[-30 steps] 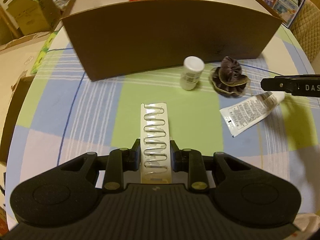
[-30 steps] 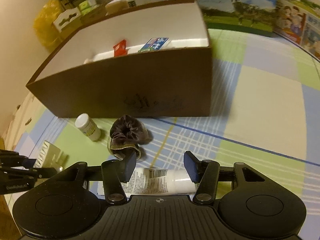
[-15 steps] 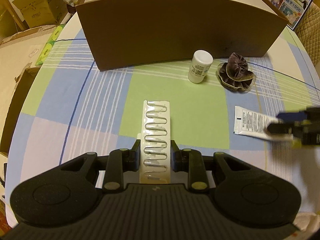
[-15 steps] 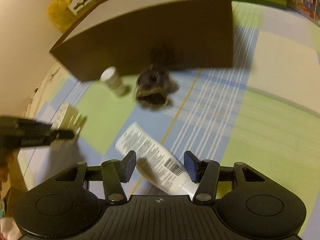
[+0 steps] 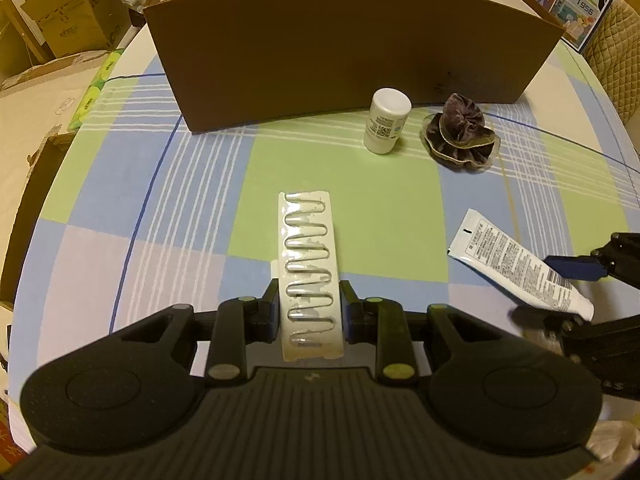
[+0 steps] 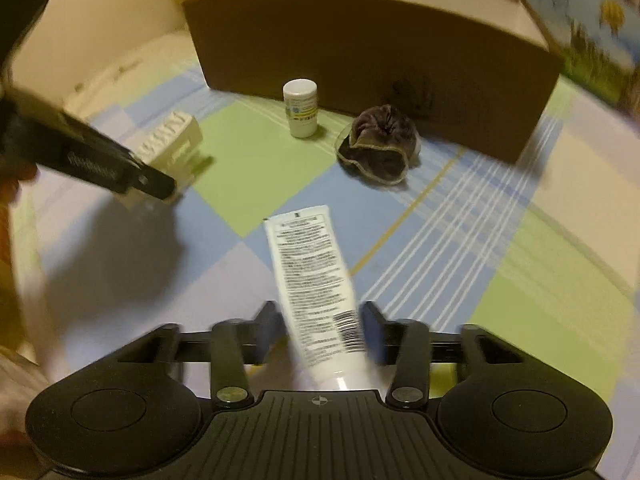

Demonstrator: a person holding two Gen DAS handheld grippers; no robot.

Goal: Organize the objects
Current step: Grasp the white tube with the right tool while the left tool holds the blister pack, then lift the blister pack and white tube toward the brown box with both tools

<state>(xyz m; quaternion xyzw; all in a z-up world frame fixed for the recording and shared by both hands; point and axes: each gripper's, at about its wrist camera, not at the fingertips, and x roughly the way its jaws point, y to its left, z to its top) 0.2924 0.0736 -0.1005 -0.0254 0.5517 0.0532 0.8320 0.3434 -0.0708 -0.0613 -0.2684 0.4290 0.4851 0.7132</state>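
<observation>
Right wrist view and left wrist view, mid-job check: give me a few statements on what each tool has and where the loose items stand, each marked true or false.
1. The left tool grips a blister strip. True.
2. The white tube lies between the right tool's fingers, which have just been closing. True.
3. The small white bottle lies on its side. False: it stands upright near the brown box.
4. The dark scrunchie is inside the box. False: it lies on the checked cloth in front of it.
</observation>
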